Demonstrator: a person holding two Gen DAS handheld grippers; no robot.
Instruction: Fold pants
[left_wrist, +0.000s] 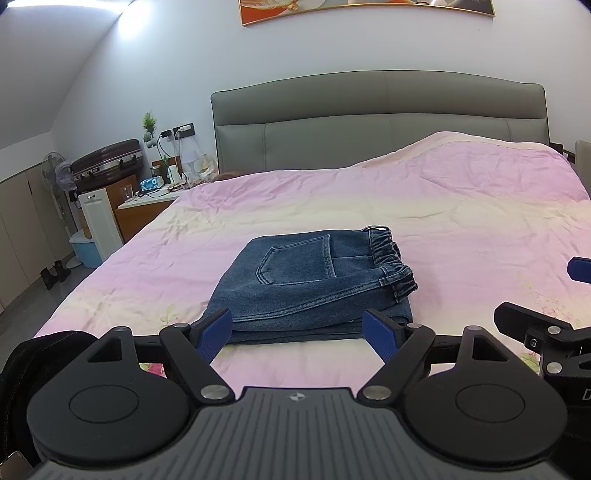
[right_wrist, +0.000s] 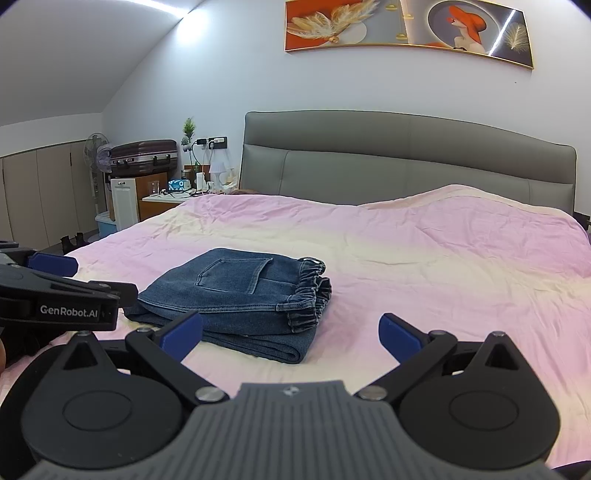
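Blue denim pants (left_wrist: 314, 284) lie folded into a compact stack on the pink bedspread (left_wrist: 461, 221), back pocket up and elastic waistband to the right. My left gripper (left_wrist: 301, 332) stands open just short of the stack's near edge, nothing between its blue pads. In the right wrist view the same pants (right_wrist: 240, 295) lie ahead and to the left. My right gripper (right_wrist: 291, 332) is open and empty, its left pad near the stack's front corner. The left gripper (right_wrist: 55, 291) shows at that view's left edge; the right gripper (left_wrist: 576, 295) shows at the left wrist view's right edge.
A grey padded headboard (left_wrist: 376, 122) backs the bed. A nightstand (left_wrist: 147, 206) with cables and bottles, a suitcase (left_wrist: 107, 166), a fan (left_wrist: 59, 177) and a blue bin (left_wrist: 86, 251) stand left of the bed. Bedding bulges at the far right (right_wrist: 480, 210).
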